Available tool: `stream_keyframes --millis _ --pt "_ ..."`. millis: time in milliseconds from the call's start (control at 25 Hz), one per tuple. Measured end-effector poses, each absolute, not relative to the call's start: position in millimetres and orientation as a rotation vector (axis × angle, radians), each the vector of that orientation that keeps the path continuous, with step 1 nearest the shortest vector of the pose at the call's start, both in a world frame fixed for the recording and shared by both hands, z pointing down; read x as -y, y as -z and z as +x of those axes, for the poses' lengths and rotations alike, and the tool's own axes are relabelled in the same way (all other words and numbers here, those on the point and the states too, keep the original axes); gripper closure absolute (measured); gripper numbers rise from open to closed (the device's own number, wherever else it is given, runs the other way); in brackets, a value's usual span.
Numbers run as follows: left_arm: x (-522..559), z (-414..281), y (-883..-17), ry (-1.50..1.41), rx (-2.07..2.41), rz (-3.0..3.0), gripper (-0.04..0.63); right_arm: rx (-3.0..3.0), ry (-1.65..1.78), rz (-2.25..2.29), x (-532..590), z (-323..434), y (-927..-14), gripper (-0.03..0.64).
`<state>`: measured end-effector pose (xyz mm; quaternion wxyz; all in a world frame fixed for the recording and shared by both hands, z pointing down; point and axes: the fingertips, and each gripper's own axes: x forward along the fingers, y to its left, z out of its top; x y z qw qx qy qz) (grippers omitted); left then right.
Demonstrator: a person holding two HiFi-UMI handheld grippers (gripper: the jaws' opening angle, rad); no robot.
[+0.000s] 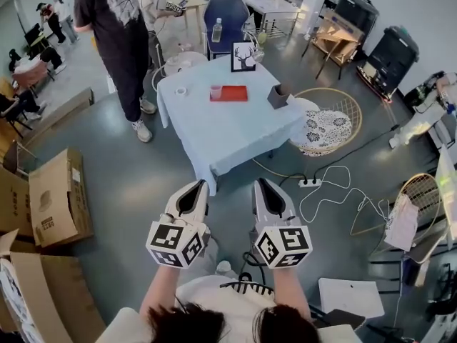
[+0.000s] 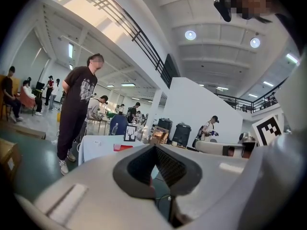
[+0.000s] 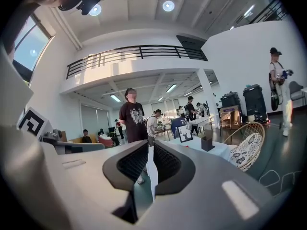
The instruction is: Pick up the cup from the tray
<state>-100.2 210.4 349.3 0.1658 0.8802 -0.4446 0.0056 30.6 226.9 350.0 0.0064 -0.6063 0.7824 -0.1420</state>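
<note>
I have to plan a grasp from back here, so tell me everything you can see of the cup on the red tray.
The cup is small and pale pink, and looks like translucent plastic. It stands upright with its mouth up, at the left end of the flat red tray, which lies on the table's light blue cloth. Only the tray touches it. It is too small here to show a handle or any contents.
</note>
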Motion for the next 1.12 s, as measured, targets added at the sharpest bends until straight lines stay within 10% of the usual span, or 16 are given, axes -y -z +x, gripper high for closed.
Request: stream_keyframes --millis 1120 --pt "-35 -131 -355 -0.08 1.133 2.551 0.595 -2.315 0.461 -2.098 -68 5 -365 0.545"
